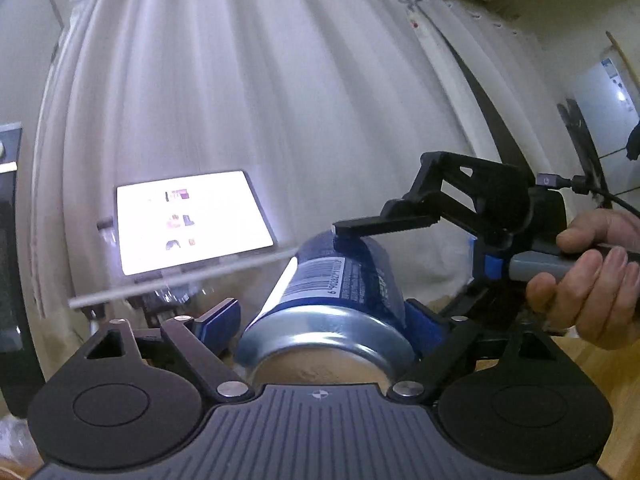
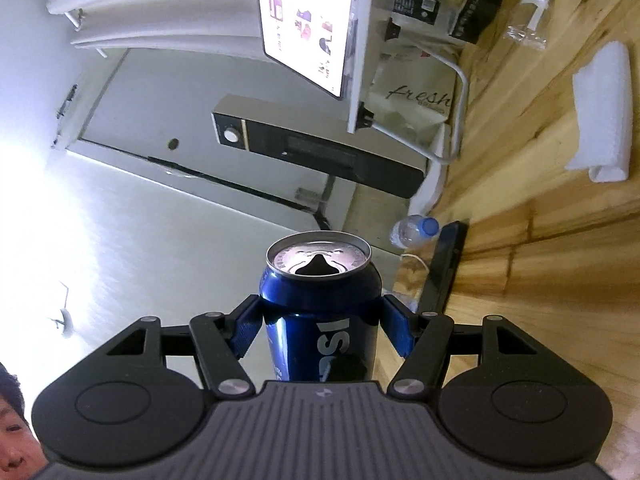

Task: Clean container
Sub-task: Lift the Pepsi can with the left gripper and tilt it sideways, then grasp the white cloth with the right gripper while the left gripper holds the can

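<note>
My right gripper is clamped on the blue aluminium drink can — blue pads press both sides of the can body, opened top pointing away from the camera. From the left wrist view I see the same can bottom-first, silver base rim close to the lens, barcode facing up. My left gripper has the can between its fingers: the right blue pad sits against the can, the left blue pad stands apart from it, so the left jaws are spread, not gripping. The right gripper shows there too, coming in from the right with one black finger laid across the far end of the can; the person's right hand wraps its grey handle.

Can is held in the air, off the light wooden table. Further out on the table — a folded white cloth, a clear plastic water bottle with blue cap lying on its side, dark snack bags. Bright tablet screen on a white stand, also visible left-side before a pale pleated curtain
</note>
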